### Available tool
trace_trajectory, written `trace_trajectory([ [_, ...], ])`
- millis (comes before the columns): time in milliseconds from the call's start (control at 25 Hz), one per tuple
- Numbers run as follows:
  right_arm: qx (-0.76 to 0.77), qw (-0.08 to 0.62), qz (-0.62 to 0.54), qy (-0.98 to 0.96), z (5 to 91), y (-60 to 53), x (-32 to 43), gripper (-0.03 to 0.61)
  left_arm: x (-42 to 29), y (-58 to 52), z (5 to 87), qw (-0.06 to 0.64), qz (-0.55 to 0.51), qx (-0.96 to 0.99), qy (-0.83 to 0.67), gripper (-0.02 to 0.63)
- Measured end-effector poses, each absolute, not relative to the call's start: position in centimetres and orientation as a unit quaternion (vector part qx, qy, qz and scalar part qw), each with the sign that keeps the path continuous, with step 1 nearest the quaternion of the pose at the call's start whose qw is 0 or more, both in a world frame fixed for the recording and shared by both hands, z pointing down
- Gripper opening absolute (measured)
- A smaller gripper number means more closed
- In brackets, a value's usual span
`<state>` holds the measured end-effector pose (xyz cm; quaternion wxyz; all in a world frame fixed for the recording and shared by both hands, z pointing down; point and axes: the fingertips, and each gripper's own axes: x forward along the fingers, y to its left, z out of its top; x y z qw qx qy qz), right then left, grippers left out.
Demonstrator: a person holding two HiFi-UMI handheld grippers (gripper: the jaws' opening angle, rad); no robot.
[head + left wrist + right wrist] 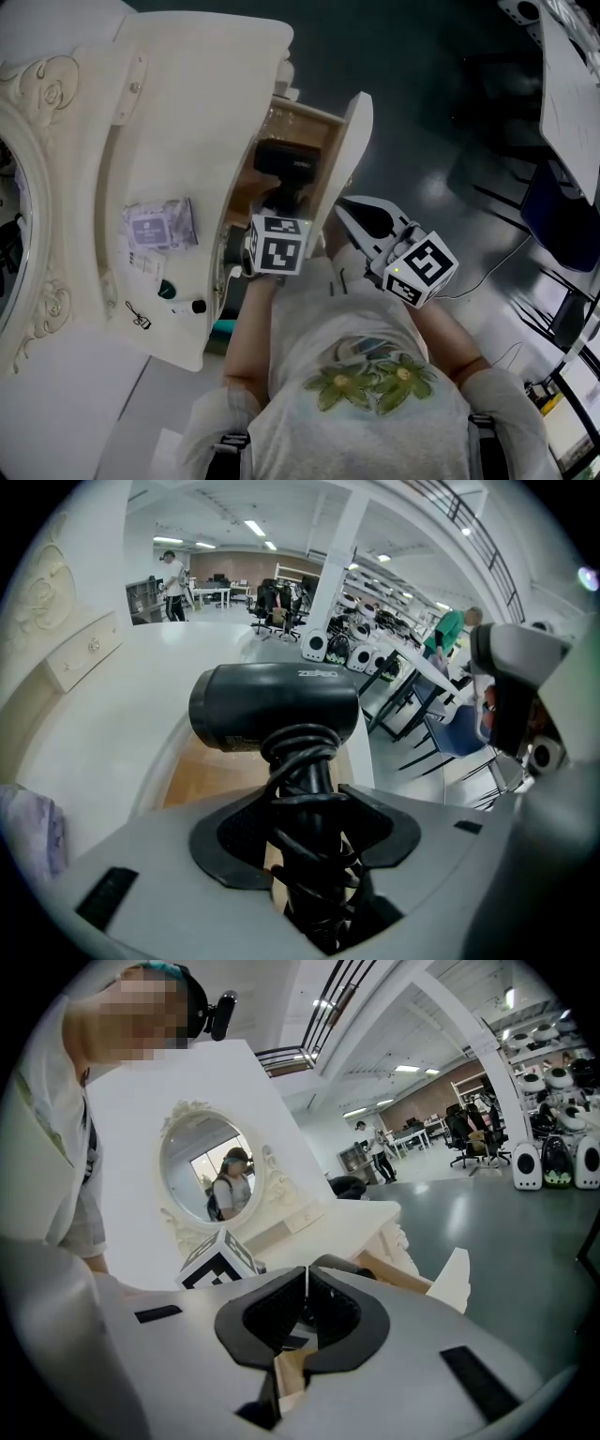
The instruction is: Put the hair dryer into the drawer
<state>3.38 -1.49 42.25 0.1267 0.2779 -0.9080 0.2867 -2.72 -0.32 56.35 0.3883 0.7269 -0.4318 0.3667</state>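
The black hair dryer hangs over the open wooden drawer of the white dressing table. My left gripper is shut on its handle, which has the cord wound round it. In the left gripper view the hair dryer points its barrel sideways above the drawer's wooden bottom, with the left gripper clamped on the coiled handle. My right gripper is shut and holds nothing, just right of the drawer front. In the right gripper view the right gripper shows its pads touching.
On the tabletop lie a purple packet and small dark items. An oval mirror stands at the table's back. Desks and chair legs crowd the right side, and a cable runs over the dark floor.
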Motion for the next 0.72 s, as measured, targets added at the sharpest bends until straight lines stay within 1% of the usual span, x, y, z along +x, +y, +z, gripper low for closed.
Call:
trace_trajectory([
  [720,0.293,0.127,0.303,-0.898,44.2,-2.8,4.6,0.023,-2.3,-1.4,59.4,0.399,0.379,0.715,-0.431,0.221],
])
